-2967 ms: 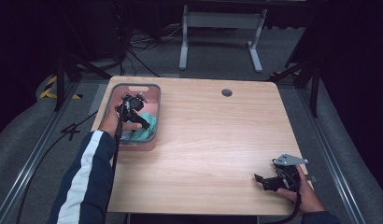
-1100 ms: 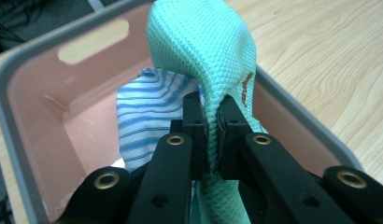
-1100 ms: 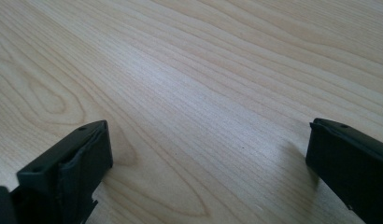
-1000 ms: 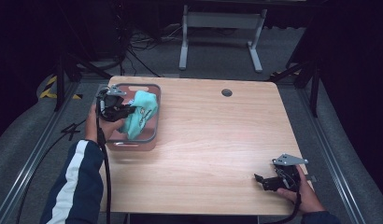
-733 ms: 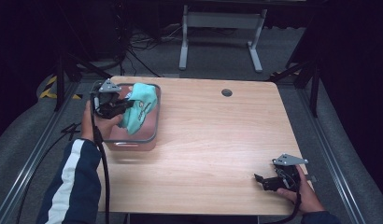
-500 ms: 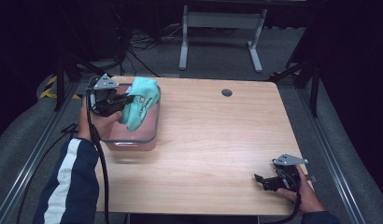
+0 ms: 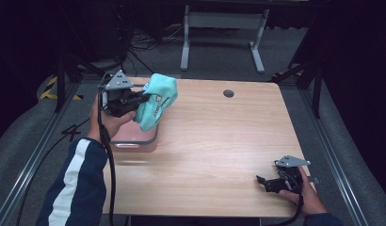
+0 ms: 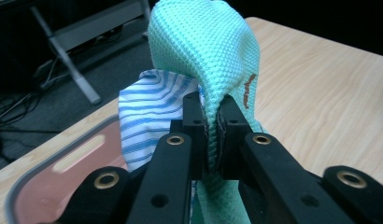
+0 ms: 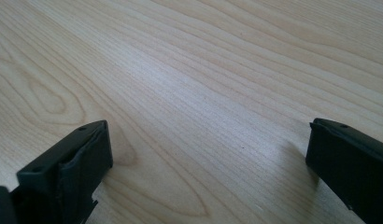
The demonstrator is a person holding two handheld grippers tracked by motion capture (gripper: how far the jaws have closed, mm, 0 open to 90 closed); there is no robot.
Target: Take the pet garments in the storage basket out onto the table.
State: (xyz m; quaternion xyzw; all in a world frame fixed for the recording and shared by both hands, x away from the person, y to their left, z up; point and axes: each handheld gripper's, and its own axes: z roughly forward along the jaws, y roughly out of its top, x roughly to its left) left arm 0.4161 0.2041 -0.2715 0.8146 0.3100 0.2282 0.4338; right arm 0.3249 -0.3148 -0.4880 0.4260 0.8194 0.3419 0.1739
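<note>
Above pink bin [image 7: 134, 139], pinched cloths [image 7: 156, 101]

A mint-green waffle-knit cloth [image 8: 213, 51] carries small orange stitching. At its nine o'clock, a white cloth [image 8: 147, 112] has blue stripes. The tray [image 8: 49, 186] is pink with a grey rim. The tongs [image 8: 210, 135] are black; the bench [image 7: 229, 141] is pale wood-grain.

Knobbly-weave mint cloth [image 8: 213, 51], striped woven fabric [image 8: 150, 114], matt wood-grain table [image 9: 217, 93].
</note>
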